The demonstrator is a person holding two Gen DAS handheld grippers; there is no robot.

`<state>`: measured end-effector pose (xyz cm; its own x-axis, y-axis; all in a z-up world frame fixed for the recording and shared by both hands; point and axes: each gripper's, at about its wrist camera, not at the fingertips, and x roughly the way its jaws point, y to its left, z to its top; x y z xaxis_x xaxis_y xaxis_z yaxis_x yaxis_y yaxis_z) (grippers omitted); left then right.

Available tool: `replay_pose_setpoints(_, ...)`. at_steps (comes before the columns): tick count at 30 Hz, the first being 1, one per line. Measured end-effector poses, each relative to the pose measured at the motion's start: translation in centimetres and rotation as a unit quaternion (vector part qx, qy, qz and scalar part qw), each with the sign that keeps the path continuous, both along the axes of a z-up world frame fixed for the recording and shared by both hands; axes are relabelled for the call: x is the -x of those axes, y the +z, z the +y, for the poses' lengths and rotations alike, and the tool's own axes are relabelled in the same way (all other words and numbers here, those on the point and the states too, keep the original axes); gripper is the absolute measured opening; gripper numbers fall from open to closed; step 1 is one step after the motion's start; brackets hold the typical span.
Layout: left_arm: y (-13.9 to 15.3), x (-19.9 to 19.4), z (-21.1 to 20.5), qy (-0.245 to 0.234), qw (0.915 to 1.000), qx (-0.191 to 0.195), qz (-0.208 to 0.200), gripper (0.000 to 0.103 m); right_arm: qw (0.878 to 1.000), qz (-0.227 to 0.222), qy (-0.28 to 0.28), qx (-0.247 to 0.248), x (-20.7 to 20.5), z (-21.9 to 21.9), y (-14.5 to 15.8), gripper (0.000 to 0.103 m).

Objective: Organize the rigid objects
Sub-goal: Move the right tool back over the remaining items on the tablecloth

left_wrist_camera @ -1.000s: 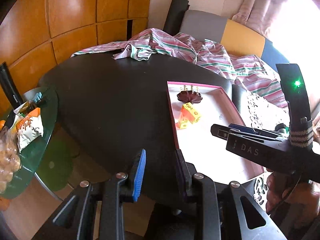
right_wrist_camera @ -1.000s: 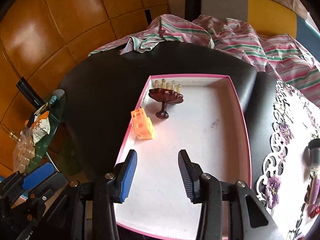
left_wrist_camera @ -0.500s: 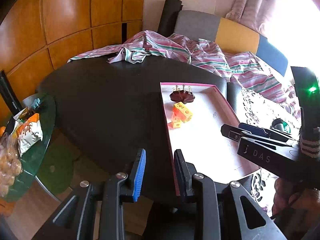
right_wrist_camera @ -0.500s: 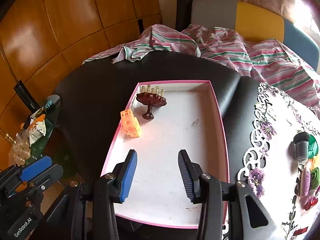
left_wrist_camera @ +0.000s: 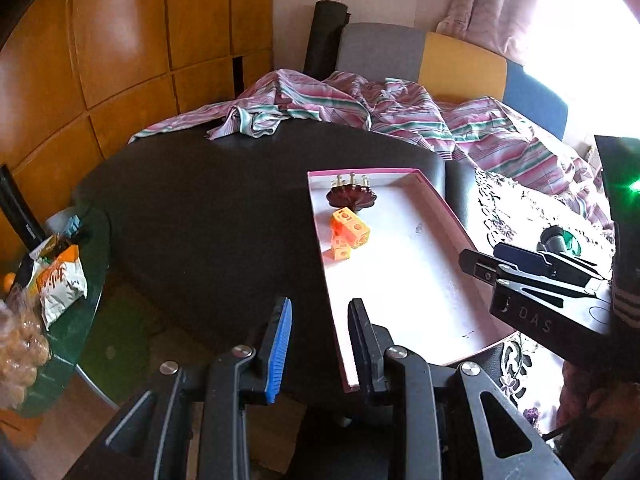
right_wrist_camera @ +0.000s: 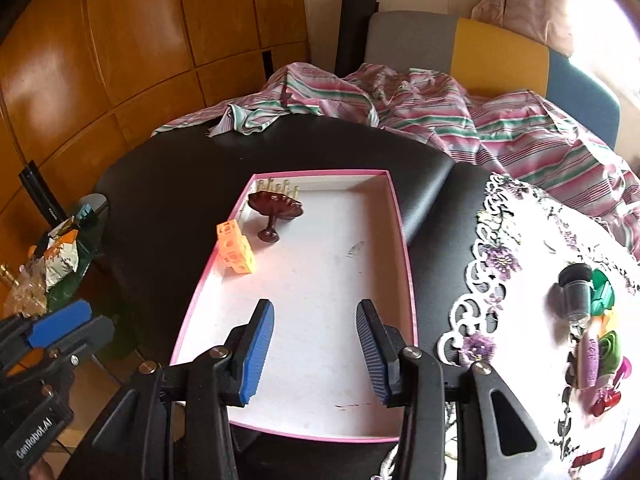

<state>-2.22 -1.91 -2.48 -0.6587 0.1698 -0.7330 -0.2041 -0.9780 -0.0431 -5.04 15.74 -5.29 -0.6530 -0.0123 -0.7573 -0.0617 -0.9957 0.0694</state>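
Doily (right_wrist_camera: 532,320) clutter (right_wrist_camera: 592,320): right view only.

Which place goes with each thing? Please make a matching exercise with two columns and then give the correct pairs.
Things:
1. orange block
2. brown dish
3. striped cloth
4. snack bag

Places:
A. far edge of the black table
B. far left corner of the pink box
C. green glass side table
D. by the left wall of the pink box, nearer than the dish

Pairs: 1-D, 2-B, 3-A, 4-C
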Motion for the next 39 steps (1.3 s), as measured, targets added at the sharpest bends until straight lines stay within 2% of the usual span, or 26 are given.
replay_pose_setpoints(11,0.0,-0.2,3.3,-0.039,0.999,0.023,0.004,0.03,0.999,0.004,-0.046,0.007,-1.6,4.7,0.1,0.043)
replay_pose_setpoints(27,-0.4,-0.2,9.1,-0.106,0.993,0.052,0.001,0.03,0.99,0.001,-0.14,-0.013,-4.8,15.9,1.4,0.043)
replay_pose_setpoints(32,-0.5,-0.3,11.2,-0.126,0.9903,0.059,0.001,0.03,0.981,0.003,-0.193,-0.013,-6.6,21.3,1.9,0.043)
replay_pose_setpoints(39,-0.9,-0.8,14.0,-0.16,0.9843,0.074,0.001,0.03,0.961,-0.001,-0.277,-0.005,-9.6,28.1,0.6,0.043)
